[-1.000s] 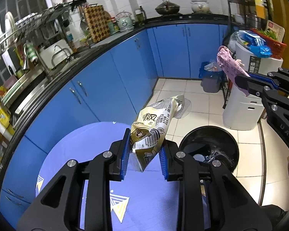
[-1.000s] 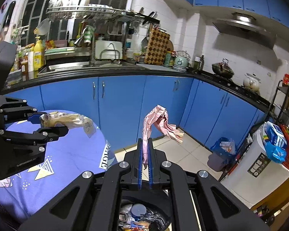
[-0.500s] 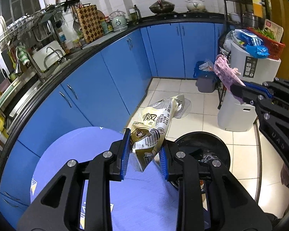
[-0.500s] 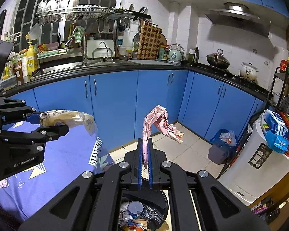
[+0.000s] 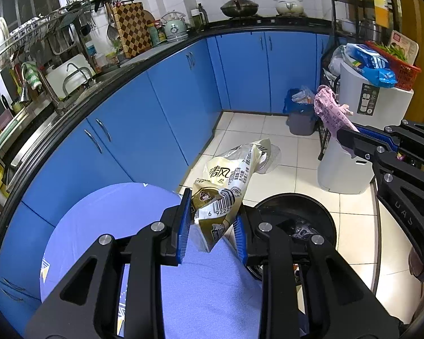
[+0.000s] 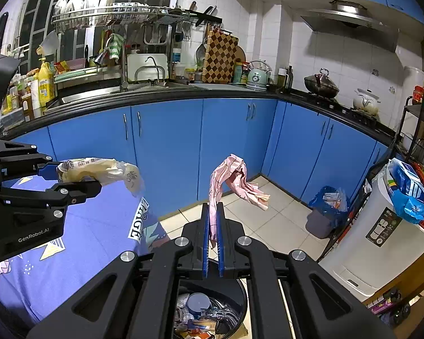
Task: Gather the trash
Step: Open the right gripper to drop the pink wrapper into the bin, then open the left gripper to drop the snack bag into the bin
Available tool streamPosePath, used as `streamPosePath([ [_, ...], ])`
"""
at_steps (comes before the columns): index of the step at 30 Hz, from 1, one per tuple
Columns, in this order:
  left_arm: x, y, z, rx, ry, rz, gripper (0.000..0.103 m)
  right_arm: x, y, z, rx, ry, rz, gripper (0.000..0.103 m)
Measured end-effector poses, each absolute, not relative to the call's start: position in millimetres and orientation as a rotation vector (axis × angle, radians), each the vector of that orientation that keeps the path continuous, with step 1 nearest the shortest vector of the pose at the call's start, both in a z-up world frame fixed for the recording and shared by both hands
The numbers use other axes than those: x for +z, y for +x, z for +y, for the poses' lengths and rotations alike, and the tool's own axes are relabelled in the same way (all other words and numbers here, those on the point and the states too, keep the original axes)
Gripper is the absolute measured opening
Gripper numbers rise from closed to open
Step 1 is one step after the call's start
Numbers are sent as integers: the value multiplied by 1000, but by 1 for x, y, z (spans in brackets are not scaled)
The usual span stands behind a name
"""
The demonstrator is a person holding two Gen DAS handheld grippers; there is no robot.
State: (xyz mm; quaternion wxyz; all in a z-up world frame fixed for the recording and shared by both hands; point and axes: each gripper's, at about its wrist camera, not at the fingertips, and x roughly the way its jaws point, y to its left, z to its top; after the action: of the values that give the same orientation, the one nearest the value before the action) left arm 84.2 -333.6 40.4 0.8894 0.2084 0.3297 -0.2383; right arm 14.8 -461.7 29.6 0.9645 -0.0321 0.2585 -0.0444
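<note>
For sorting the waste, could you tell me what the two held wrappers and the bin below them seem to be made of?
Gold snack bag: thin glossy plastic film, crinkled, printed barcode, clear end. Pink wrapper: limp, matte, creased; probably thin plastic or paper, hard to say. Black bin: looks like smooth hard plastic with a sheen, possibly a liner.

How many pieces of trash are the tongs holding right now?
2. A beige snack wrapper is clamped in the left tongs, and a pink wrapper is pinched in the right tongs, above the black bin.
</note>
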Motion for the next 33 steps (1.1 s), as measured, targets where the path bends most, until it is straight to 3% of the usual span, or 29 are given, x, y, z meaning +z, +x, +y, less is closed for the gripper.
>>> streamPosePath([
  [7,40,84,-331,-490,426,685,28,30,18,-461,-111,-68,521,9],
  [10,40,84,-330,-489,428,682,28,31,18,-465,-129,-46,515,27],
  [12,41,84,-330,-488,428,679,28,32,14,-466,-156,-49,491,95],
  [33,44,81,-335,-496,438,664,29,48,-5,-473,-257,-87,407,97],
])
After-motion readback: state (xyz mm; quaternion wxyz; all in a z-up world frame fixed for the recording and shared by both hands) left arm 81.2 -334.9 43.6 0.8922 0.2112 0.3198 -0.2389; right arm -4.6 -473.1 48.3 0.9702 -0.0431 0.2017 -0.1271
